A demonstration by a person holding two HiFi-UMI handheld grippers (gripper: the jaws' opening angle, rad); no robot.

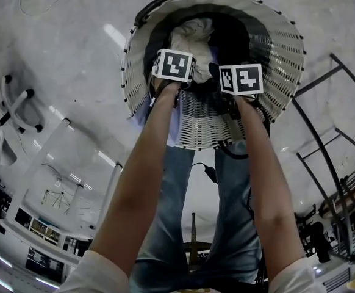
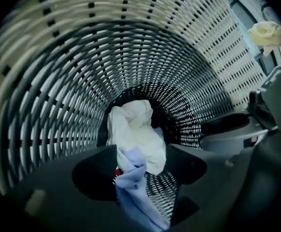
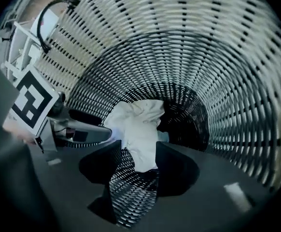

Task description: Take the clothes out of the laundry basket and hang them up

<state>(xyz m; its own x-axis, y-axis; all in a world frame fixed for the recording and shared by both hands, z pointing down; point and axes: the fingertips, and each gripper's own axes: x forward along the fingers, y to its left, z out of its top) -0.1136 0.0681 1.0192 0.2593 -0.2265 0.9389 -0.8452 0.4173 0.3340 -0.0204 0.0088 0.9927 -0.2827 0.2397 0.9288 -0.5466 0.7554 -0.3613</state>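
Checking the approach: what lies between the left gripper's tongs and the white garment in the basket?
A pale blue cloth, lying between the left gripper's parted tongs just before the white garment, in the left gripper view.

Large indoor hall, judging by glossy grey floor (image 1: pixel 61 47) with strip-light reflections (image 1: pixel 114 35).

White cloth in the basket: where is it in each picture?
Head view: white cloth top middle, deep in the basket.
Left gripper view: white cloth in the middle.
Right gripper view: white cloth in the middle.
Shared landmark: the basket's woven wall around it.
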